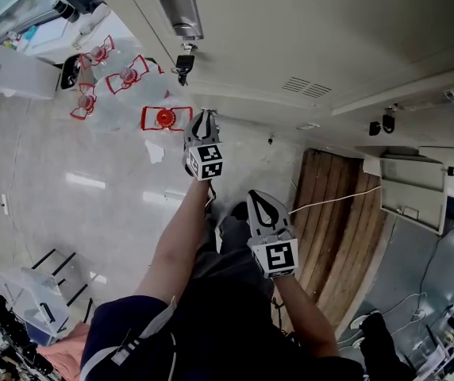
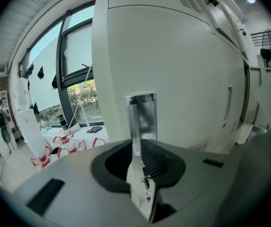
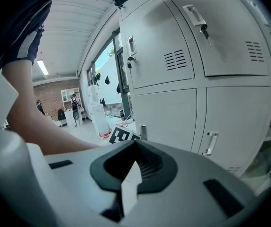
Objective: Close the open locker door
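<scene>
As the person [image 1: 211, 332] faces the lockers [image 1: 306, 22], the right gripper [image 1: 257, 198] hangs nearer the body, its jaws together on nothing. Ahead and to the left, the left gripper [image 1: 202, 116] points at a pale locker front [image 2: 183, 74], jaws drawn nearly together and empty, with the metal handle [image 2: 141, 115] just beyond their tips. Farther right, past the wooden boards [image 1: 334, 228] and well apart from both grippers, stands what seems to be the open locker door [image 1: 408, 187].
</scene>
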`<state>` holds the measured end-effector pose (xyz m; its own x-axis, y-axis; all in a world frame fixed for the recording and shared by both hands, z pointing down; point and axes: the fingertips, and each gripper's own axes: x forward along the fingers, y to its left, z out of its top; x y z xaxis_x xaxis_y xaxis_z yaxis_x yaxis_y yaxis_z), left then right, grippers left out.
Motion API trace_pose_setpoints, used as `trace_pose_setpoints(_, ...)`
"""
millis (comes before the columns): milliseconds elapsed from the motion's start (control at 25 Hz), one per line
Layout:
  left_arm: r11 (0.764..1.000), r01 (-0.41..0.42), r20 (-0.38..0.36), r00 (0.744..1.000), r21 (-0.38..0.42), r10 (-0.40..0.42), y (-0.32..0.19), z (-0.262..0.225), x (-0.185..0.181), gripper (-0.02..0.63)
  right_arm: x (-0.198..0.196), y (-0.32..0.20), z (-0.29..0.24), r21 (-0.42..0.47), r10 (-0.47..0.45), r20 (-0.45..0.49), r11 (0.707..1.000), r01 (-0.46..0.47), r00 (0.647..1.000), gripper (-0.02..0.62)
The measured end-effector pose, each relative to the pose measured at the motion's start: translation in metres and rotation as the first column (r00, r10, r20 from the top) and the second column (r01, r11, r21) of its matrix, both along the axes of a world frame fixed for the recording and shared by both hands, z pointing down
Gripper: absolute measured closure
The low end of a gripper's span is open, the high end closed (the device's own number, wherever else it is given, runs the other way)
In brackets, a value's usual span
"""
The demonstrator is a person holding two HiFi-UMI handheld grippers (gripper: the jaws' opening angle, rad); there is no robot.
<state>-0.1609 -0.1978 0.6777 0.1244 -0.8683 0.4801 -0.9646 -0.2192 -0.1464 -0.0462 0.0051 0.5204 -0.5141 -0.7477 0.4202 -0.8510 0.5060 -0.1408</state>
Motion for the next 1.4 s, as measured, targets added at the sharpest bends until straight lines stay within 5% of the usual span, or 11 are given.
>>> trace_pose_setpoints(1400, 0.996, -0.092, -0.011, 0.996, -0.02, 0.092, 0.003, -0.013, 0.0, 0.541, -0.004, 0.003, -0.011, 0.017, -0.004, 0.001, 1.0, 0.004, 1.0, 0.594)
